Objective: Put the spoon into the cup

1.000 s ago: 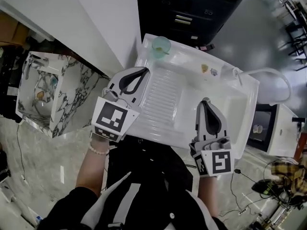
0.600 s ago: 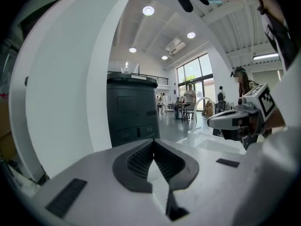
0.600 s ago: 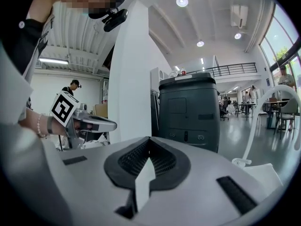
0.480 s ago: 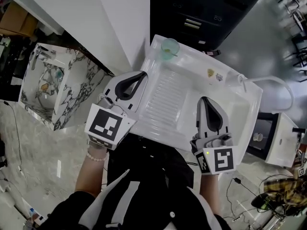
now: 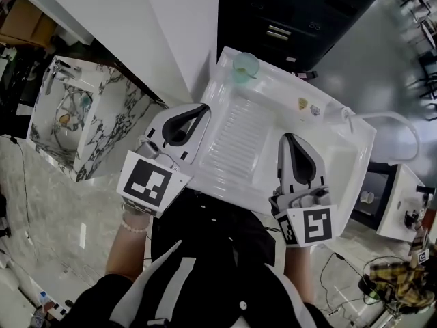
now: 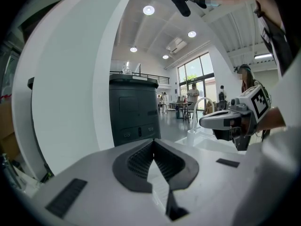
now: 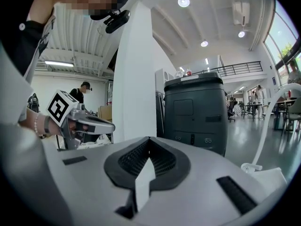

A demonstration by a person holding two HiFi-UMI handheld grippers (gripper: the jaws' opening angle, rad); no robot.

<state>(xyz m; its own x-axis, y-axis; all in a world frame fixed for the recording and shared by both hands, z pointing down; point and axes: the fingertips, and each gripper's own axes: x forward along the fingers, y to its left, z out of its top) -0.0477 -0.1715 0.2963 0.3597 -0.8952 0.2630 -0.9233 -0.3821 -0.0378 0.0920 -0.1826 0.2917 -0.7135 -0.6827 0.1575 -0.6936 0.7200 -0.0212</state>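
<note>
- The left tool (image 5: 203,108) is shut tight. In the left gripper view its dark pads (image 6: 138,161) meet at the tip, and nothing is between them.
- The right tool (image 5: 291,138) is shut too. In the right gripper view its pads (image 7: 131,159) touch, and it holds nothing.
- Both tools hang over the near side of the white bench (image 5: 235,139). They are side by side but well apart, and both point away from the person.
- The left tool is at the bench's left edge. The right tool is by the sink bowl (image 5: 341,159).
- The cup (image 5: 246,65) is pale green. It stands at the far left corner of the bench, well apart from both tools.
- A thin bit (image 5: 255,76) pokes out over the cup's rim. It is too small to tell if it is the spoon.
- The middle of the bench has ridges, and the sink bowl is on the right.
- Two small things (image 5: 308,106) lie near the far edge, to the right of the cup.
- A white hose (image 5: 396,118) bends out past the right end of the bench.
- A big dark cabinet (image 5: 293,12) stands behind the bench, with a white wall (image 5: 171,26) on its left.
- A marble stand (image 5: 102,135) sits on the floor at the left.
- A bead band (image 5: 136,223) is on the person's left wrist.
- Each gripper view shows the other tool off to one side, with the cabinet ahead.
</note>
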